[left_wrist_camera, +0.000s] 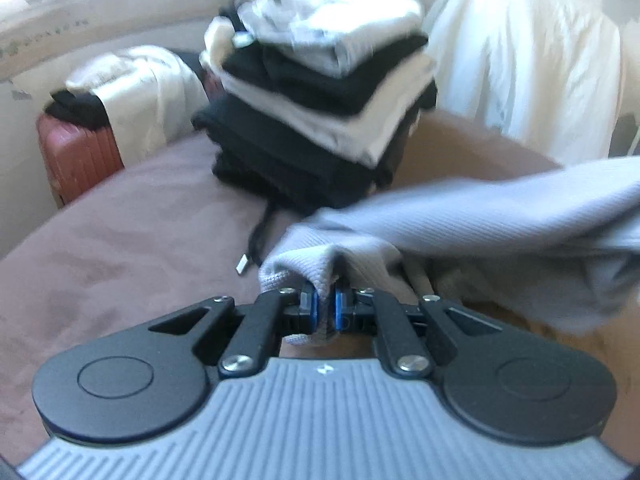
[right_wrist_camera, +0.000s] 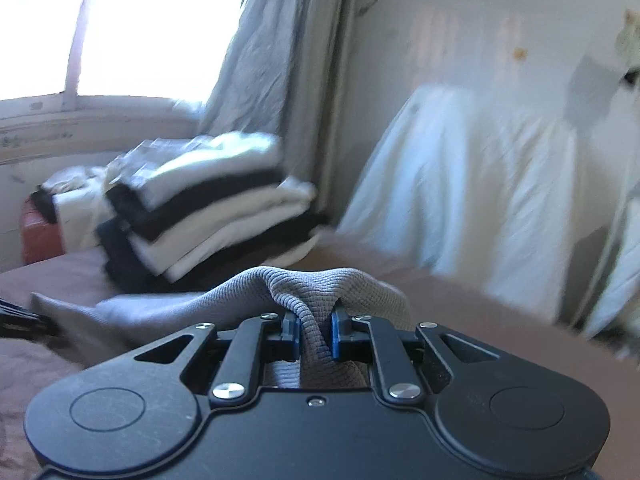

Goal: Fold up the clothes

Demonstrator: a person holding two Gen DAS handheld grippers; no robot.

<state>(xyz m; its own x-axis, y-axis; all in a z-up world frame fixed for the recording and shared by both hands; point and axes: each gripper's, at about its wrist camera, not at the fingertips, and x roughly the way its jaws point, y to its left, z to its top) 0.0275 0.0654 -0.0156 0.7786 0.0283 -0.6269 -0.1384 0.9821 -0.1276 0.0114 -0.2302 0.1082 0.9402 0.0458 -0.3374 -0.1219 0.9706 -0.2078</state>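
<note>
A grey ribbed garment (left_wrist_camera: pixel 480 224) hangs between both grippers above the mauve bed (left_wrist_camera: pixel 132 220). My left gripper (left_wrist_camera: pixel 326 308) is shut on one bunched corner of it; the cloth stretches away to the right. My right gripper (right_wrist_camera: pixel 314 332) is shut on another bunched part of the grey garment (right_wrist_camera: pixel 316 284), which trails off to the left over the bed (right_wrist_camera: pixel 460 304). A stack of folded black, white and grey clothes (left_wrist_camera: pixel 320 92) stands on the bed ahead, and also shows in the right wrist view (right_wrist_camera: pixel 208 208).
A red suitcase (left_wrist_camera: pixel 76 156) draped with clothes stands left of the bed under the window. White fabric (right_wrist_camera: pixel 480 184) hangs at the right. A grey curtain (right_wrist_camera: pixel 280 52) hangs behind the stack. A black drawstring (left_wrist_camera: pixel 256 240) trails from the stack's bottom.
</note>
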